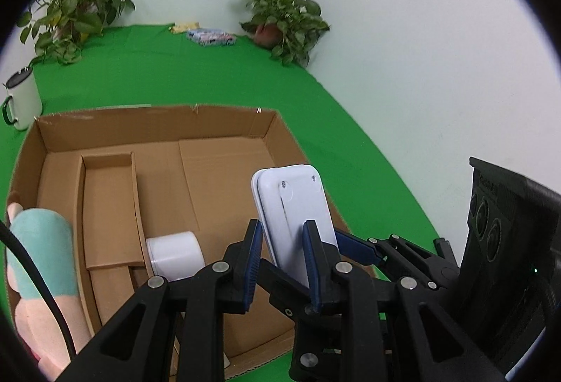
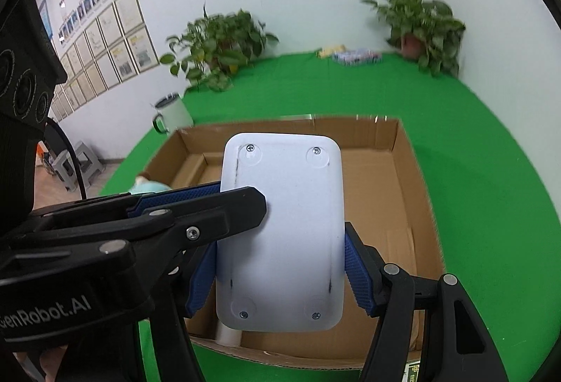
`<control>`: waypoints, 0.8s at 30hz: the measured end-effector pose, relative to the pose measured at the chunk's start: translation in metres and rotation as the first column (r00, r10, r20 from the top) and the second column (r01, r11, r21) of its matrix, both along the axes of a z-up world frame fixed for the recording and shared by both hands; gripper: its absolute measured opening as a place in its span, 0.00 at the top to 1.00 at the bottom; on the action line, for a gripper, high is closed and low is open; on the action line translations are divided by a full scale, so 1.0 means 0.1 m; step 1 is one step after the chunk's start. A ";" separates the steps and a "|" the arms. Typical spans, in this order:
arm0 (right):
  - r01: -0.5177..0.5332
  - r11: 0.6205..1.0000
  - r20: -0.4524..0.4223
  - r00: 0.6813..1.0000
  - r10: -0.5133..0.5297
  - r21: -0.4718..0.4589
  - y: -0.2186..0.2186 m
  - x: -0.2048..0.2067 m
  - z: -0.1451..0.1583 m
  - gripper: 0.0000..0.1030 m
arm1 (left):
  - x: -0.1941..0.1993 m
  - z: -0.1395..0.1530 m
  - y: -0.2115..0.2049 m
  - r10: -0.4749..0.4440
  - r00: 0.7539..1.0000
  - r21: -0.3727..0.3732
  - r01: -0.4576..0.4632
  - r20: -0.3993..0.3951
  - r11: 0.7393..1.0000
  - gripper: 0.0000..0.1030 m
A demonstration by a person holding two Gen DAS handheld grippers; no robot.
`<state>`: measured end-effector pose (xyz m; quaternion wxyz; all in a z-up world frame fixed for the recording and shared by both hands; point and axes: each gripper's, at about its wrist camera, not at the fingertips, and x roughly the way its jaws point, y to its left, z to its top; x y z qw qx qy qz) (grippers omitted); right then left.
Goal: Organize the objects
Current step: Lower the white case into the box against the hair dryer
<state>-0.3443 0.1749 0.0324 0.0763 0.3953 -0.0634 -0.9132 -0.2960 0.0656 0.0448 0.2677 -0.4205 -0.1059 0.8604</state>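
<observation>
— Both hand-held grippers grasp one thing: our left hand-held gripper (image 1: 284,262) pinches the thin edges of the white flat device (image 1: 298,217), and our right hand-held gripper (image 2: 280,262) clamps its wide sides.

— Where do we see it?

— Lifted above the open cardboard box (image 1: 157,129) on the green tabletop (image 1: 210,73), screwed underside facing us. Inside the box lie a white roll (image 1: 175,254) and a plush toy (image 1: 42,248); a white mug (image 1: 22,98) stands beside it.

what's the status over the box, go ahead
Both claws, left and right, shut on white device. Device above box. Roll, plush inside.
</observation>
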 end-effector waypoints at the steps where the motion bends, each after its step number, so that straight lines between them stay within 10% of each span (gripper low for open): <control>1: -0.001 1.000 0.016 1.000 0.001 -0.005 0.00 -0.05 -0.09 0.39 | -0.03 -0.08 0.01 0.001 1.000 -0.004 -0.001 0.014 1.000 0.78; 24: 0.002 0.997 0.354 0.935 0.024 -0.071 -0.08 -0.12 -1.50 0.39 | -0.16 -1.10 0.10 0.011 0.966 -0.073 0.008 0.257 0.997 0.78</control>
